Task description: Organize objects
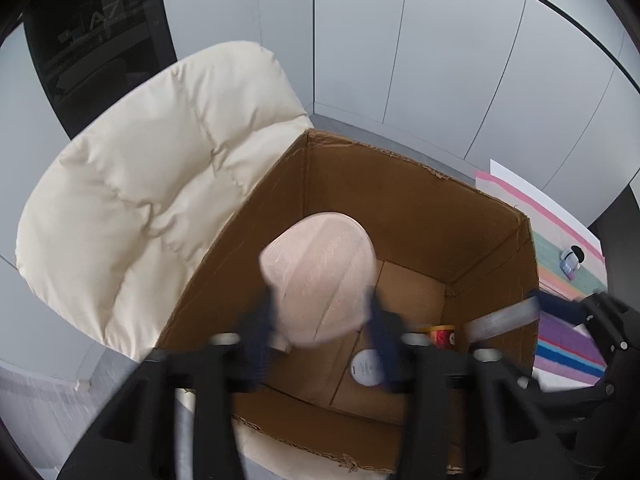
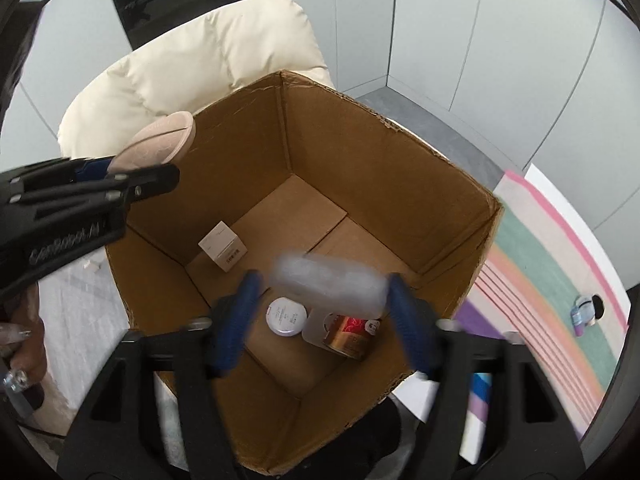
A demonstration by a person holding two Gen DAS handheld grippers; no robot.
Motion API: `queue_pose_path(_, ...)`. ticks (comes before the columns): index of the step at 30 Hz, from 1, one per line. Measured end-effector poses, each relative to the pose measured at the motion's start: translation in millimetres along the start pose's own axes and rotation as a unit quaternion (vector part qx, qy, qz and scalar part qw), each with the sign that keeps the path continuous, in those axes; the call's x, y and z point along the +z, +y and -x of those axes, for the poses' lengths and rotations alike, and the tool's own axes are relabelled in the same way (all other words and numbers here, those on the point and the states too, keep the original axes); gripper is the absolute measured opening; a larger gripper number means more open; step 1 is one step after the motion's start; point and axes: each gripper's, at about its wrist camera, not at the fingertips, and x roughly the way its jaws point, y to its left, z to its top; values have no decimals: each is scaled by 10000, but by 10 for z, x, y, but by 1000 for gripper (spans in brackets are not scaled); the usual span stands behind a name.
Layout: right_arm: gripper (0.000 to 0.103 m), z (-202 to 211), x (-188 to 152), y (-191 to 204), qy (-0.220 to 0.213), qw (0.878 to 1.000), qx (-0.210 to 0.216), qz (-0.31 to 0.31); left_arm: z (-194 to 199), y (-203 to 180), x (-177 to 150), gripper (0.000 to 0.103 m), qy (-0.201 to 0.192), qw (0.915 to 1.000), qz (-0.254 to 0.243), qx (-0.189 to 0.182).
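— What do I see in the left gripper (image 1: 320, 316)?
— A pale pink oval pad (image 1: 320, 276), blurred, between its jaws over the cardboard box (image 1: 400, 184); the jaws stand apart.
— And my right gripper (image 2: 320, 304)?
— Wide apart; a clear, blurred plastic piece (image 2: 328, 284) sits between the blue fingers (image 2: 236, 320), over the box.

Pink oval pad (image 1: 320, 276), clear blurred container (image 2: 328, 286) above open cardboard box (image 2: 360, 168).
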Motion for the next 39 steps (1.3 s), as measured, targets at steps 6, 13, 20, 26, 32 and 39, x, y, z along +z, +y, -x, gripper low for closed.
queue_pose_path(6, 103, 110, -32, -39, -247, 9997, -44, -60, -2, -69, -13, 90, 118, 9999, -39, 76)
queue_pose_path(13, 103, 165, -55, -115, -268, 9994, -102, -170, 31, -70, -12, 90, 70, 9999, 4, 106)
queue_pose_path(20, 103, 167, -52, -137, -212, 9995, -117, -202, 35, -57, -19, 89, 104, 9999, 27, 28)
queue_pose_path(26, 103, 176, -78, -128, -189, 9993, -117, -287, 59, -23, -35, 89, 136, 9998, 91, -88)
queue_pose_path(32, 103, 190, -136, -120, -100, 9990, -138, -405, 119, -17, -98, 89, 161, 9998, 129, -43)
queue_pose_path(39, 103, 289, -299, -72, 7, 9989, -92, -452, 287, -20, -302, 89, 271, 9993, 226, -133)
